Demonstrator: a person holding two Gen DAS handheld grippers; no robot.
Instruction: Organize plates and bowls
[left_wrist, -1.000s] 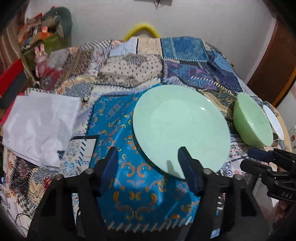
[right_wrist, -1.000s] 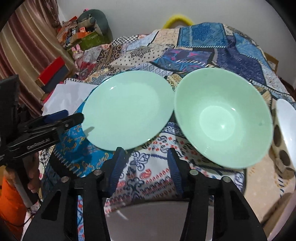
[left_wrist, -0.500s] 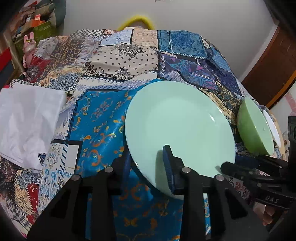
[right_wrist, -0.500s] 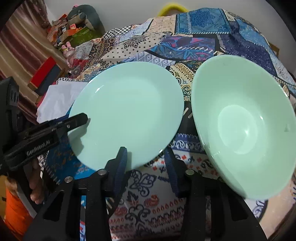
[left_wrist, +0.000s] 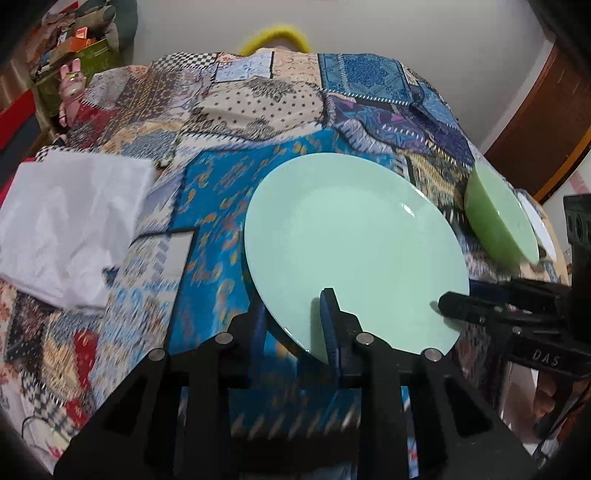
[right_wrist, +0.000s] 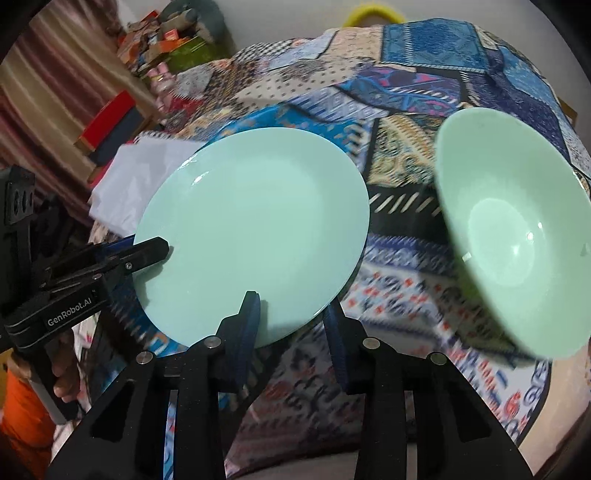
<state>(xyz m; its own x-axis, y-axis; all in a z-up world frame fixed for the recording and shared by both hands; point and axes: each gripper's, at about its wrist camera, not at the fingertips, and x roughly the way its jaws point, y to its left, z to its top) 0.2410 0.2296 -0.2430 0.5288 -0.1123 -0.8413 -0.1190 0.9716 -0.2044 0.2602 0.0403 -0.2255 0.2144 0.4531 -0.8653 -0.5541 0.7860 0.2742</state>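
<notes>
A pale green plate (left_wrist: 354, 236) lies on the patchwork cloth, and both grippers hold it by its near rim. My left gripper (left_wrist: 295, 321) is shut on the plate's near-left edge, one finger under it and one on top. My right gripper (right_wrist: 291, 317) is clamped on the near-right rim of the same plate (right_wrist: 255, 236). Each gripper shows in the other's view: the left gripper (right_wrist: 147, 251) at the plate's left edge, the right gripper (left_wrist: 454, 302) at its right edge. A green bowl (right_wrist: 517, 236) sits just right of the plate, untouched.
A crumpled white sheet (left_wrist: 70, 225) lies on the cloth (left_wrist: 207, 221) to the left of the plate. Behind the green bowl (left_wrist: 498, 221) a white plate (left_wrist: 543, 229) peeks out near the table's right edge. Boxes and clutter (right_wrist: 110, 122) stand beyond the table on the left.
Both grippers have moved in over the plate's near rim. The left jaws went from wide open to shut on it, and the right jaws narrowed onto it.
</notes>
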